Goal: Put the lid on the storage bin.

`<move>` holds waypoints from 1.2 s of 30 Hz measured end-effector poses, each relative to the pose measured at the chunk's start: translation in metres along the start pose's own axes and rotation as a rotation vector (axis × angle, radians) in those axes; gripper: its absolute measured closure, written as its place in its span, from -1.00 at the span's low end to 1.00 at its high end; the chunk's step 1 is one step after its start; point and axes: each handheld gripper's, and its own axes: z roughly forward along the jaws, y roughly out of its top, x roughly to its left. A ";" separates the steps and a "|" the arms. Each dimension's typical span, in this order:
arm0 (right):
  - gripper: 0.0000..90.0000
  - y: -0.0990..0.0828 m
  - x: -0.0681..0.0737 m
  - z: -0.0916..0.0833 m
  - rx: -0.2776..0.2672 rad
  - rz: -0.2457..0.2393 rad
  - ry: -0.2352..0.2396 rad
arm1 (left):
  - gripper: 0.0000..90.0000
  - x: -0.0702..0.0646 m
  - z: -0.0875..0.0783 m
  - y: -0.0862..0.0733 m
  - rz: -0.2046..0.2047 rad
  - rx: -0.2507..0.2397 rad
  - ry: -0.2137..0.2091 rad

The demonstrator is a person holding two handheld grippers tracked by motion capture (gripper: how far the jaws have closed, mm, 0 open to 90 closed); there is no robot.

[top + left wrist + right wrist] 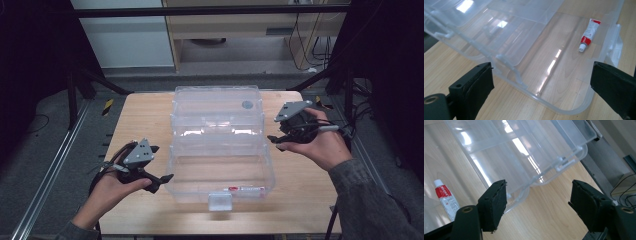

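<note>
High view, scene: a clear plastic storage box sits open on a pale wooden surface, its clear hinged lid folded back flat on the far side of the box.
High view, tube: a small white tube with a red label lies flat on the box floor, close to the near wall and right of the white front latch.
High view, left hand-held gripper: held just outside the box's near-left corner, jaws spread wide, nothing between them.
High view, right hand-held gripper: held beside the box's right edge, about level with the hinge line, clear of the plastic; its opening is hard to judge from here.
Left gripper view: the jaws stand wide apart and empty, over the rounded box corner; the tube lies farther in, near the latch wall, cap end nearer the camera.
Right gripper view: the jaws are wide and empty, hovering above the box rim and bare surface; the tube lies inside the box, left of the left jaw, cap pointing away.
Step in hand: most likely readying either to take the tube out or to close the lid; neither has begun.
Next move calls for: for the tube, lowering one hand-held gripper over the box wall and closing across the tube's narrow body.
</note>
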 end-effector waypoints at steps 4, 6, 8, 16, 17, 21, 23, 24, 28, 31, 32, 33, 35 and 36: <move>-0.24 0.017 0.000 0.006 0.010 -0.050 0.025 | -0.91 -0.007 0.005 0.006 0.020 0.003 -0.020; -0.18 0.026 0.000 0.012 0.012 -0.089 0.038 | -0.91 -0.010 0.006 0.007 0.030 0.009 -0.035; -0.12 0.033 -0.001 0.018 0.015 -0.129 0.058 | -0.92 -0.013 0.008 0.009 0.036 0.016 -0.050; 0.12 0.053 -0.003 0.044 0.045 -0.235 0.108 | -0.91 -0.020 0.027 0.013 0.062 0.073 -0.103; 0.15 0.056 -0.003 0.049 0.058 -0.252 0.124 | -0.91 -0.020 0.028 0.014 0.064 0.077 -0.104; 0.21 0.063 -0.006 0.060 0.092 -0.302 0.149 | -0.91 -0.021 0.035 0.017 0.091 0.096 -0.123; 0.25 0.066 -0.007 0.067 0.110 -0.320 0.161 | -0.90 -0.023 0.037 0.019 0.102 0.101 -0.120; 0.28 0.068 -0.008 0.069 0.122 -0.329 0.166 | -0.90 -0.023 0.037 0.021 0.103 0.100 -0.122; 0.40 0.073 -0.011 0.080 0.158 -0.363 0.189 | -0.90 -0.024 0.040 0.024 0.120 0.110 -0.137; 0.48 0.075 -0.012 0.082 0.162 -0.381 0.206 | -0.90 -0.026 0.041 0.024 0.133 0.121 -0.141; 0.50 0.076 -0.011 0.082 0.166 -0.386 0.214 | -0.90 -0.026 0.042 0.024 0.136 0.124 -0.142; 0.52 0.076 -0.011 0.082 0.172 -0.398 0.217 | -0.90 -0.027 0.043 0.023 0.143 0.130 -0.148; 0.54 0.076 -0.011 0.083 0.174 -0.406 0.219 | -0.90 -0.027 0.043 0.023 0.145 0.134 -0.148; 0.58 0.077 -0.010 0.084 0.184 -0.416 0.221 | -0.90 -0.028 0.044 0.023 0.147 0.137 -0.147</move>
